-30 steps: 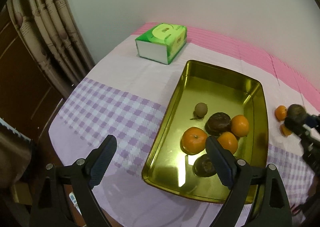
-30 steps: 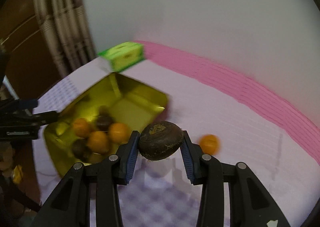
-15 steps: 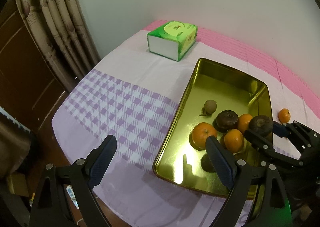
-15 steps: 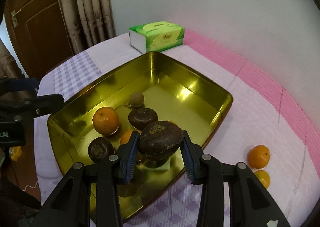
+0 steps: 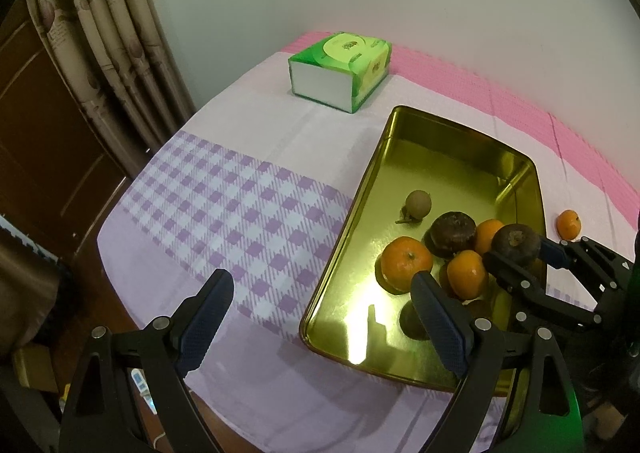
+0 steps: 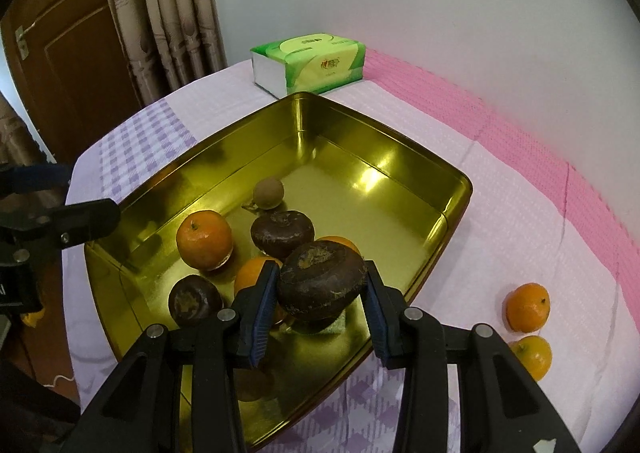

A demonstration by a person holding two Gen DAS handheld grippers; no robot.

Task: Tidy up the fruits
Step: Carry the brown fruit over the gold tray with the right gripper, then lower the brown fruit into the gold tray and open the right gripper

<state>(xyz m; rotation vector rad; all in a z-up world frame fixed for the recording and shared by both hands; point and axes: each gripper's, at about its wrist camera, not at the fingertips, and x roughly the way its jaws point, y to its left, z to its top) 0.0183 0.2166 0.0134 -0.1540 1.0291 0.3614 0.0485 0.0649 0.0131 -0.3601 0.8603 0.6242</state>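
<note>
My right gripper is shut on a dark brown fruit and holds it above the near part of the gold tray. The tray holds oranges, two more dark fruits and a small tan round fruit. Two oranges lie on the cloth right of the tray. In the left wrist view my left gripper is open and empty at the tray's near left corner; the right gripper with the dark fruit shows at the right.
A green tissue box stands behind the tray by the wall; it also shows in the left wrist view. Curtains and a wooden door are at the left. The table edge runs along the left and near sides.
My right gripper has carried the dark fruit from the cloth leftward over the tray and lowered it slightly. The left gripper has risen and pulled back a little, still open.
</note>
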